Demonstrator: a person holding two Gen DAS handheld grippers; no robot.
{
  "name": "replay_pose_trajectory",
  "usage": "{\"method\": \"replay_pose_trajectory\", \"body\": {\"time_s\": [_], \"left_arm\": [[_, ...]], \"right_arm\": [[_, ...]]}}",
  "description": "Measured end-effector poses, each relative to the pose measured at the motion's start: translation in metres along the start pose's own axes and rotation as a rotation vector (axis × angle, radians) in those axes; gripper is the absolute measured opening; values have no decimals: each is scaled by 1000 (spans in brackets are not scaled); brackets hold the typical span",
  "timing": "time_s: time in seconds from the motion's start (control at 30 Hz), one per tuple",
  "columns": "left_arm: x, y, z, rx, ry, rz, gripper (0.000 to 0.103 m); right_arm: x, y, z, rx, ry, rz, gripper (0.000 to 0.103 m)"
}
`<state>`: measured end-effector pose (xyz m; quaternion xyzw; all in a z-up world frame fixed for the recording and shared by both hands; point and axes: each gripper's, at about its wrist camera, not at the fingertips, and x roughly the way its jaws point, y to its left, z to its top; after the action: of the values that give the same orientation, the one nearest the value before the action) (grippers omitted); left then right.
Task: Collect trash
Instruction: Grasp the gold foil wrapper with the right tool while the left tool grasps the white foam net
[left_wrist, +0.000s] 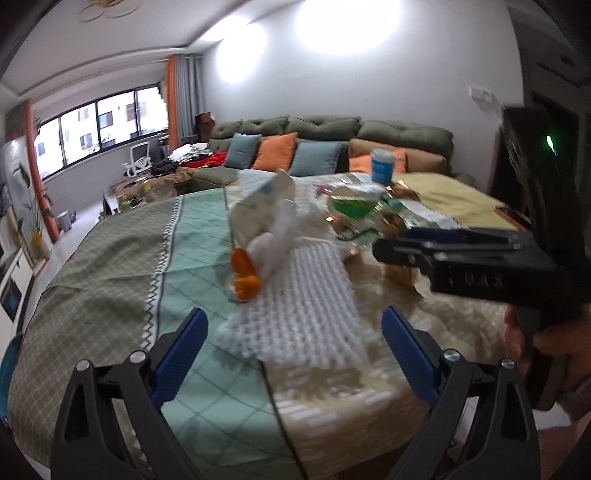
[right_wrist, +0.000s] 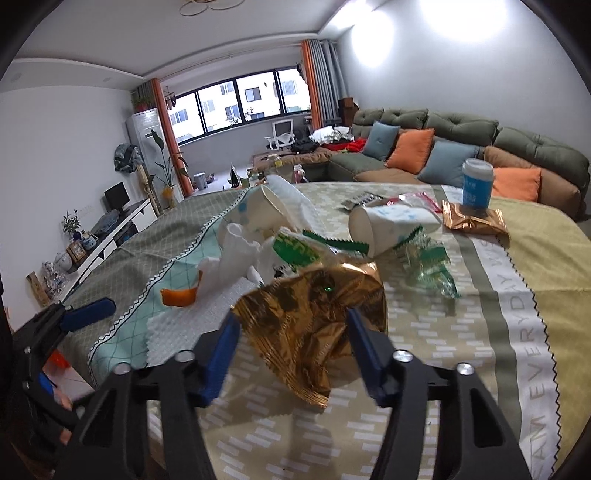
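Trash lies on a table with a patterned cloth (right_wrist: 480, 350). In the right wrist view my right gripper (right_wrist: 291, 350) is open, its blue fingers on either side of a crumpled gold foil wrapper (right_wrist: 314, 325). Behind it are crumpled white tissue (right_wrist: 236, 254), orange peel (right_wrist: 179, 295), a white foam net sheet (right_wrist: 184, 328), a green-white wrapper (right_wrist: 295, 251) and two tipped paper cups (right_wrist: 384, 225). In the left wrist view my left gripper (left_wrist: 291, 347) is open just before the foam net sheet (left_wrist: 306, 314), with tissue (left_wrist: 280, 236) and peel (left_wrist: 243, 273) behind. The right gripper (left_wrist: 384, 251) shows from the side.
A blue-white cup (right_wrist: 476, 186) stands upright on a second gold wrapper (right_wrist: 476, 221) at the far right of the table. A red-clear bag (right_wrist: 417, 201) lies near it. A green sofa (right_wrist: 480, 147) with cushions stands behind the table. The table's near edge is close below the grippers.
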<state>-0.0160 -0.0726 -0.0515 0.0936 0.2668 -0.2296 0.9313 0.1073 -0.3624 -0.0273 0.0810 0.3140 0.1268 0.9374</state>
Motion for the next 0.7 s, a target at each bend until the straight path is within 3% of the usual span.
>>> {"method": "replay_pose_trajectory", "body": {"time_s": [0.13, 0.17, 0.2, 0.27, 0.37, 0.4, 0.5, 0.53, 0.57, 0.6, 0.63, 0.7], "left_arm": [[14, -8, -2, 36, 55, 26, 70], [17, -7, -2, 35, 69, 27, 64], [20, -5, -2, 31, 86, 21, 52], [23, -1, -4, 14, 109, 9, 32], [24, 8, -6, -22, 123, 0, 11], [24, 11, -7, -33, 128, -2, 9], [17, 15, -8, -54, 117, -43, 11], [12, 13, -8, -52, 109, -64, 25], [9, 11, -9, -42, 103, -63, 51], [5, 5, -10, -14, 85, -49, 61], [2, -2, -10, 19, 71, -44, 66], [3, -15, -11, 72, 74, -45, 66]], "right_arm": [[-7, -7, 1, 14, -15, 18, 33], [-9, -9, 2, 17, -19, 23, 25], [-10, -12, 2, 22, -18, 32, 12], [-12, -16, 4, 36, -17, 53, 8], [-18, -22, 6, 38, -23, 78, 8], [-20, -23, 7, 36, -28, 78, 8], [-26, -24, 8, 33, -36, 89, 8], [-27, -25, 8, 27, -38, 86, 8], [-29, -26, 8, 24, -40, 80, 8], [-29, -27, 8, 25, -41, 81, 8], [-29, -29, 8, 30, -40, 84, 8], [-29, -31, 8, 42, -43, 85, 6]]}}
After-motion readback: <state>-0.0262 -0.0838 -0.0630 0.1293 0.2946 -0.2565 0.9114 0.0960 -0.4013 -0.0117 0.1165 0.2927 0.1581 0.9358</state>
